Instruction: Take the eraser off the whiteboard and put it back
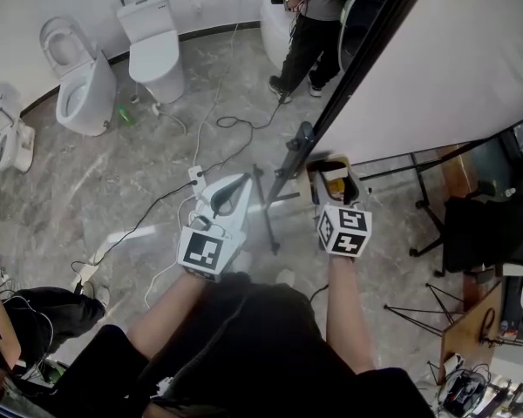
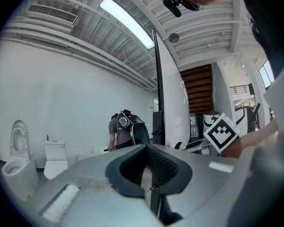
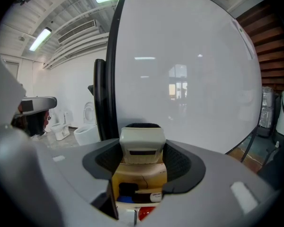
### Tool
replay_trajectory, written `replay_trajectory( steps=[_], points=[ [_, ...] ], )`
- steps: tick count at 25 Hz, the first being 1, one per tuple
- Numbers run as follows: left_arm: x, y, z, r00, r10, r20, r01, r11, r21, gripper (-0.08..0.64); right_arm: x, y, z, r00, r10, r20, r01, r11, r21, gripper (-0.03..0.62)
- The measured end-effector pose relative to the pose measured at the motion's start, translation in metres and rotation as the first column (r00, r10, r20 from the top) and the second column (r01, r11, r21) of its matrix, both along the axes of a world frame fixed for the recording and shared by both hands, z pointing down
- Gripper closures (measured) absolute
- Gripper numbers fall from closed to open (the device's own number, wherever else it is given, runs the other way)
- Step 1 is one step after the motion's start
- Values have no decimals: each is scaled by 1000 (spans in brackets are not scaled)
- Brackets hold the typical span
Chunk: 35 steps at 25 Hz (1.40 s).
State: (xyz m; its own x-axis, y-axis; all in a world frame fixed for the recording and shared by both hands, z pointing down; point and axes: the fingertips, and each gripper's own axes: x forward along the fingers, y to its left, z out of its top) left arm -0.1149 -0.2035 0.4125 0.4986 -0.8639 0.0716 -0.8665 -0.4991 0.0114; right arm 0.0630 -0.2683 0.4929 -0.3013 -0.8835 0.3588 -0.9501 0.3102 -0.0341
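Observation:
A cream and yellow eraser (image 3: 142, 141) with a dark felt edge sits between the pads of my right gripper (image 3: 144, 161), which is shut on it. In the head view the right gripper (image 1: 331, 172) holds the eraser (image 1: 335, 184) just in front of the whiteboard (image 1: 453, 68), near its black frame (image 1: 357, 77). In the right gripper view the whiteboard (image 3: 189, 70) fills the space directly behind the eraser. My left gripper (image 1: 237, 185) hovers level to the left of the board's edge. Its jaws (image 2: 149, 167) stand slightly apart with nothing between them.
Two white toilets (image 1: 83, 85) (image 1: 152, 46) stand on the marble floor at far left. A person (image 1: 309, 24) stands behind the board. Cables (image 1: 157, 207) trail across the floor. A black chair (image 1: 492, 229) and a desk are at right. Another person (image 1: 26, 316) sits at lower left.

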Motion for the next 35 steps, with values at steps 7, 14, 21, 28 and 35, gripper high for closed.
replay_trajectory(
  steps=[7,14,21,28,35],
  points=[
    [-1,1,-1,1000,-4,-3,4,1000,-1,555,-3,0,2,1000,-13,20,13,1000,-11,321],
    [1,2,-2,1000,-3,3,3,1000,6,555,-5,3,0,998,-44,46,45,999,-11,295],
    [13,6,-7,1000,4,-1,-4,1000,13,555,1,7,-4,997,-51,50,51,999,-6,293],
    [24,12,-9,1000,1,-1,-1,1000,21,555,4,15,-10,995,-80,59,79,997,10,293],
    [37,14,-12,1000,7,-10,-7,1000,23,555,3,33,-23,989,-127,82,123,991,55,293]
  ],
)
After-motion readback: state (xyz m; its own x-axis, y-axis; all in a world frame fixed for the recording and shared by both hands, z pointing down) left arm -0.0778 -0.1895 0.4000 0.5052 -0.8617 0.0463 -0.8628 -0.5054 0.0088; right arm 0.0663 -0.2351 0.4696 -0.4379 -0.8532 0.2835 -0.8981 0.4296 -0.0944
